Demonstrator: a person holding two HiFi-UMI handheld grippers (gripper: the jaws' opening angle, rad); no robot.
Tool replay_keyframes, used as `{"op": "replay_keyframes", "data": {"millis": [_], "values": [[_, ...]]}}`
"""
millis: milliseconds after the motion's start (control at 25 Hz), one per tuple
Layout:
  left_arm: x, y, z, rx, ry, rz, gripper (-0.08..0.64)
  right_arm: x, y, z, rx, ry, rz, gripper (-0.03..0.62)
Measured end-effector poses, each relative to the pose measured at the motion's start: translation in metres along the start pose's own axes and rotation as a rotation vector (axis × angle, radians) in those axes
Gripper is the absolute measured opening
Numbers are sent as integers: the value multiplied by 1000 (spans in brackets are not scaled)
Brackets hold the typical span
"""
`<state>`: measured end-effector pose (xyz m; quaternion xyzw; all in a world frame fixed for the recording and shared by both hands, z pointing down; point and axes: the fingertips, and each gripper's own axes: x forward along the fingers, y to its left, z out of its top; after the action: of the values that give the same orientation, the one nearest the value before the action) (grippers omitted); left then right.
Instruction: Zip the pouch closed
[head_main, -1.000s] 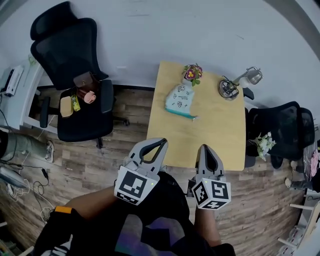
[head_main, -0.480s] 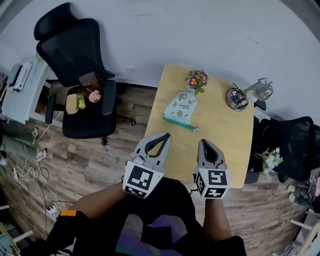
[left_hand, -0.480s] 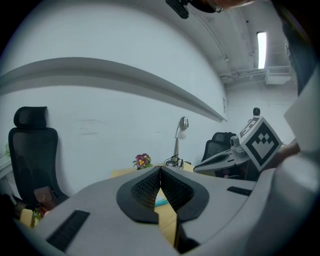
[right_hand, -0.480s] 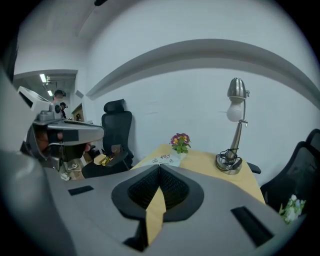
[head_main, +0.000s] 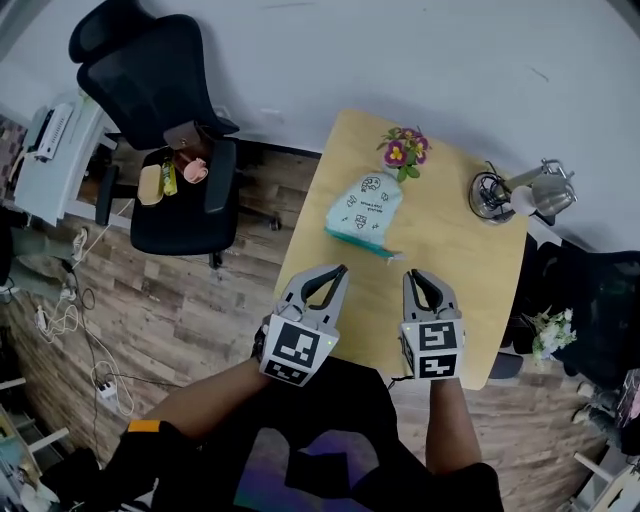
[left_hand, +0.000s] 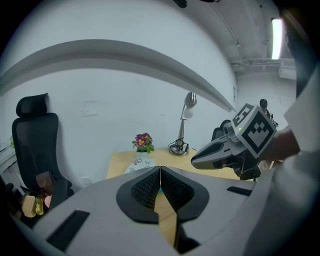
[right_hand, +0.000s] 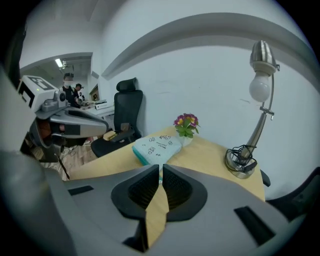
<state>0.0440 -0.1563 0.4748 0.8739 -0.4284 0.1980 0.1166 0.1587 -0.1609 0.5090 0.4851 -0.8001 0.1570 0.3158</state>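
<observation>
Hovering over the near edge of the table (head_main: 450, 270), our left gripper (head_main: 338, 270) is clenched with its tips pressed together and nothing between them; our right gripper (head_main: 418, 276), just beside it at 3 o'clock, is likewise closed and empty (only a hairline slit shows at its tips). The pouch (head_main: 362, 205) lies flat on the wood at 12 o'clock from the left gripper and 11 o'clock from the right, apart from both; its teal edge faces us, and its left side runs near the table's left edge. Bare wood lies open between that edge and our jaws, and on toward 3 o'clock; the flower pot (head_main: 405, 152) stands at the pouch's 1 o'clock, the lamp (head_main: 520, 190) in the far right corner; an office chair (head_main: 170, 120) stands off the table at 10 o'clock.
</observation>
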Motion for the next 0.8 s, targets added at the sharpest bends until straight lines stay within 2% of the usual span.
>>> {"op": "replay_keyframes", "data": {"millis": [120, 240, 400, 520, 800], "values": [[15, -1, -22, -31, 59, -19, 12, 19, -3, -19, -65, 66, 19, 25], [30, -2, -37, -52, 107, -41, 14, 35, -5, -30, -149, 115, 34, 78], [41, -2, -47, -35, 148, -64, 15, 50, -11, -45, -232, 172, 31, 94], [49, 1, -49, -20, 156, -72, 57, 62, -17, -50, -297, 204, 25, 94], [64, 0, -63, 0, 210, -83, 72, 78, -16, -58, -408, 255, 67, 100]]}}
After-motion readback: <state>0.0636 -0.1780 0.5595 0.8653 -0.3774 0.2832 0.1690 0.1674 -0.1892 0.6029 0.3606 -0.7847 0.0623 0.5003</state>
